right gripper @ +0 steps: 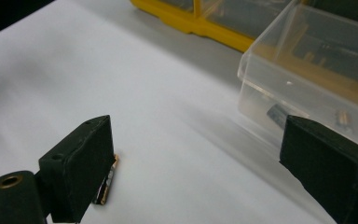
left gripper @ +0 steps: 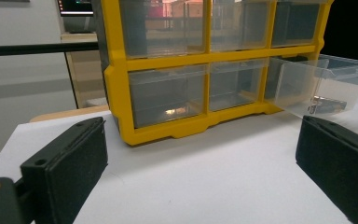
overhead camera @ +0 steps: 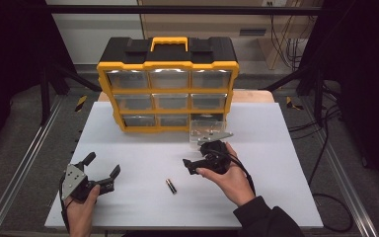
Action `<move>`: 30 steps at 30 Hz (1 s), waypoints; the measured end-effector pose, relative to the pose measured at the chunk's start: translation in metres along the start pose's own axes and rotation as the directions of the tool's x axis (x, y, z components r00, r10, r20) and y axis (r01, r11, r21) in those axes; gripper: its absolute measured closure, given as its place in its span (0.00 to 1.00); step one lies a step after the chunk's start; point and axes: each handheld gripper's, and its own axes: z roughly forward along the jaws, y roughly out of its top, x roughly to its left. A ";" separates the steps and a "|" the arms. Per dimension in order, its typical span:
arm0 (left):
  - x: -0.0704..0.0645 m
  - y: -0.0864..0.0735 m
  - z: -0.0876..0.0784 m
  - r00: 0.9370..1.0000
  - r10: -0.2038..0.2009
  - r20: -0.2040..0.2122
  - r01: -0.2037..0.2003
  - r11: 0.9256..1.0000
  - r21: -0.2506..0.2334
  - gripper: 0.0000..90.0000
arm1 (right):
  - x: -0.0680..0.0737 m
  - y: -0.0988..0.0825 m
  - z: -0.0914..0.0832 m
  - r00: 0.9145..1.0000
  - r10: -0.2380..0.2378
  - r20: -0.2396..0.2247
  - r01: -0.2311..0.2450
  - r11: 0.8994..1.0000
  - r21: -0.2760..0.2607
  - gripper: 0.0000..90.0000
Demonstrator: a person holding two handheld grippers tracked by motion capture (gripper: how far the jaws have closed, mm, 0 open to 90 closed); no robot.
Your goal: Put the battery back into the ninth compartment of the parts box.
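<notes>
A yellow organiser (overhead camera: 168, 91) with 9 clear drawers is seen standing at the far side of the white tabletop (overhead camera: 128, 148), carry handle up. 1 drawer, the bottom-right drawer (overhead camera: 208, 127), is pulled out toward the near side, so that its open top can be reached from above; small metal parts can be made out inside it in the right gripper view (right gripper: 307, 88).

A battery (overhead camera: 170, 185) is lying flat on the tabletop, near the front edge, between the 2 hands and well apart from the organiser. It is probably the thing to be picked up and dropped into the open drawer, which would explain why that drawer alone is out.

The right gripper (overhead camera: 197, 160) is held in the right hand (overhead camera: 232, 177), just near of the open drawer, and tipped leftward and down toward the battery. Its jaws are spread wide and nothing is gripped; in the right gripper view the battery (right gripper: 108, 184) is partly hidden behind the left jaw, so the jaws are not yet placed around it.

The left gripper (overhead camera: 101, 170) is rested low at the near-left of the tabletop, held in the left hand (overhead camera: 81, 210), out of the working path. Its jaws are also spread wide and empty, pointed toward the organiser (left gripper: 186, 70), whose lower drawers are faced squarely in the left gripper view.

For a grasp, the right jaws would need to be brought down either side of the battery.
</notes>
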 end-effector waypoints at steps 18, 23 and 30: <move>-0.001 0.000 0.001 1.000 0.005 0.008 -0.005 1.000 0.000 0.02 | 0.021 -0.031 0.017 1.000 -0.020 -0.009 0.020 0.998 0.052 0.12; -0.001 0.000 0.000 1.000 0.006 0.006 -0.006 1.000 0.001 0.02 | 0.028 -0.035 0.021 0.999 -0.039 -0.016 0.040 0.997 0.062 0.14; -0.001 0.000 0.001 1.000 0.007 0.008 -0.007 1.000 0.003 0.02 | 0.036 -0.038 0.025 0.998 -0.056 -0.022 0.058 0.996 0.073 0.17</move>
